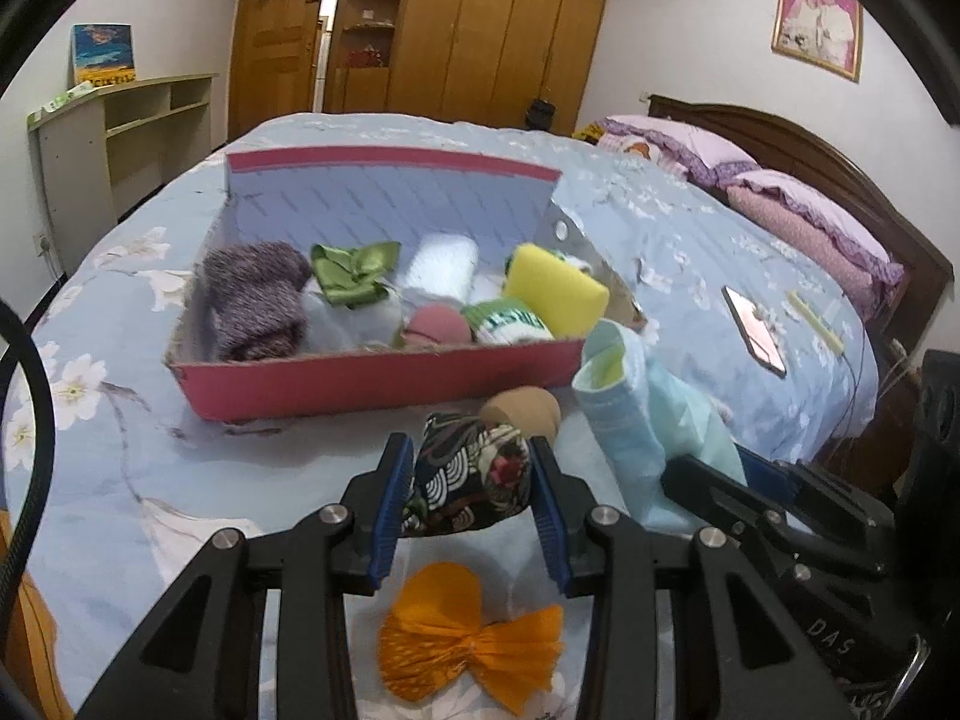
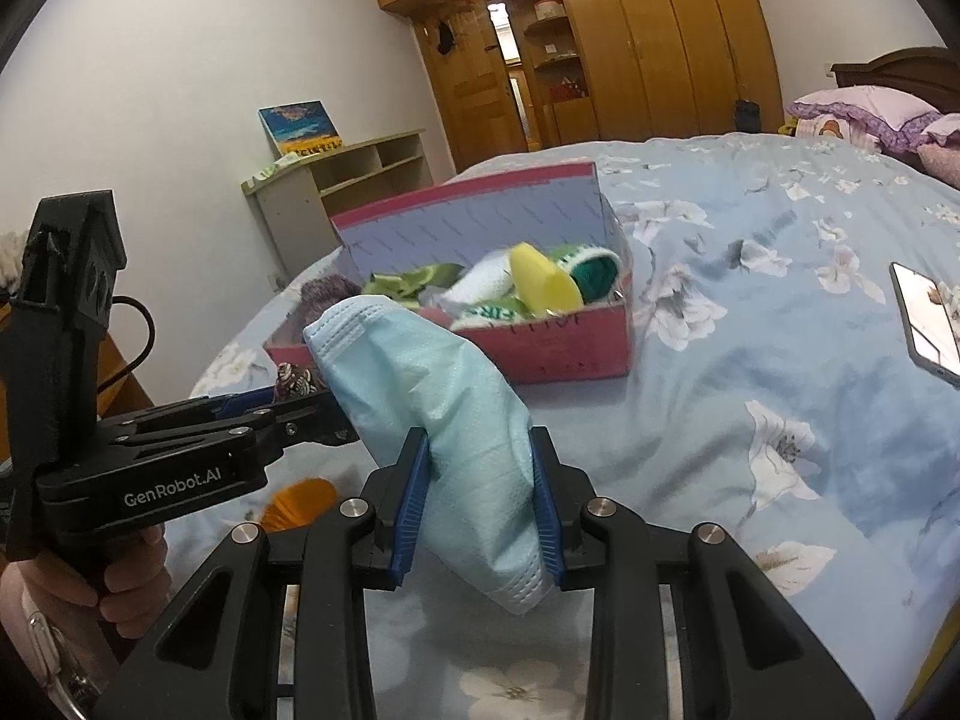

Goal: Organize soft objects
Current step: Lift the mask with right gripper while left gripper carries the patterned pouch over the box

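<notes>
My left gripper [image 1: 471,462] is shut on a dark patterned fabric pouch [image 1: 471,474], lifted just above the bed. My right gripper [image 2: 480,468] is shut on a light blue face mask [image 2: 432,396], which also shows at the right of the left wrist view as the mask [image 1: 624,420]. Ahead stands a pink cardboard box [image 1: 384,378], the same pink box [image 2: 570,342] in the right wrist view, holding a purple fuzzy item [image 1: 252,300], a green bow [image 1: 354,270], a yellow sponge [image 1: 555,291] and other soft things. An orange bow [image 1: 468,642] and a tan sponge [image 1: 522,414] lie on the bed.
The bed [image 2: 750,360] has a blue floral cover. A phone [image 1: 753,330] lies to the right of the box, with pillows [image 1: 810,216] beyond it. A shelf unit [image 1: 120,138] stands by the left wall. A hand [image 2: 114,576] holds the left gripper's handle.
</notes>
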The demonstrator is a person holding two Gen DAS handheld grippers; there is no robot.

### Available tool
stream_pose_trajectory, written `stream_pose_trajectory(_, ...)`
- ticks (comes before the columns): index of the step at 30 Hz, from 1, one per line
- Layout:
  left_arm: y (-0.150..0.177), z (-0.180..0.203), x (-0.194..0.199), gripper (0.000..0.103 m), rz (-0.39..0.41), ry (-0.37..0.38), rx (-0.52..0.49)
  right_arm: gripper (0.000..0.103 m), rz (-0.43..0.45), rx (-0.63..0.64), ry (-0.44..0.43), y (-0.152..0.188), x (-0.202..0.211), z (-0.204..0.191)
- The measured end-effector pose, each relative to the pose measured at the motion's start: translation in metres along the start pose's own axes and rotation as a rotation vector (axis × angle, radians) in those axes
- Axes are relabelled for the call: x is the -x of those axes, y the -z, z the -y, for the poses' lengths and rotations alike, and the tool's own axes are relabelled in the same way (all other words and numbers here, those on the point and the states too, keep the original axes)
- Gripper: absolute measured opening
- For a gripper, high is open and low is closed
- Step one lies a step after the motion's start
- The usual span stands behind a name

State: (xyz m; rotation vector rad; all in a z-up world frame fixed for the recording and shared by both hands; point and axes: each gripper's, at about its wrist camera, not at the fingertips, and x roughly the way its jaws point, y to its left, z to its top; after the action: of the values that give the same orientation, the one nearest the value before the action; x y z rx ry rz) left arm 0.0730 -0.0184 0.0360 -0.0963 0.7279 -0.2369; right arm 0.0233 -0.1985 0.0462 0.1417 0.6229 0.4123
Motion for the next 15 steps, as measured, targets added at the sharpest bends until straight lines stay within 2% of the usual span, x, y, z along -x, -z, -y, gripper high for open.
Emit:
stream_pose_trajectory(10, -0.007, -0.017, 0.023, 0.040, 0.050, -0.039, 0.043, 0.033, 0.010, 0.045, -0.004, -0.013, 0.000, -0.023)
stream_pose_trajectory(15, -0.022, -0.022, 0.028, 0.040, 0.072, -0.064, 0.052, 0.033, 0.031, 0.056, -0.010, -0.029, -0.002, -0.028)
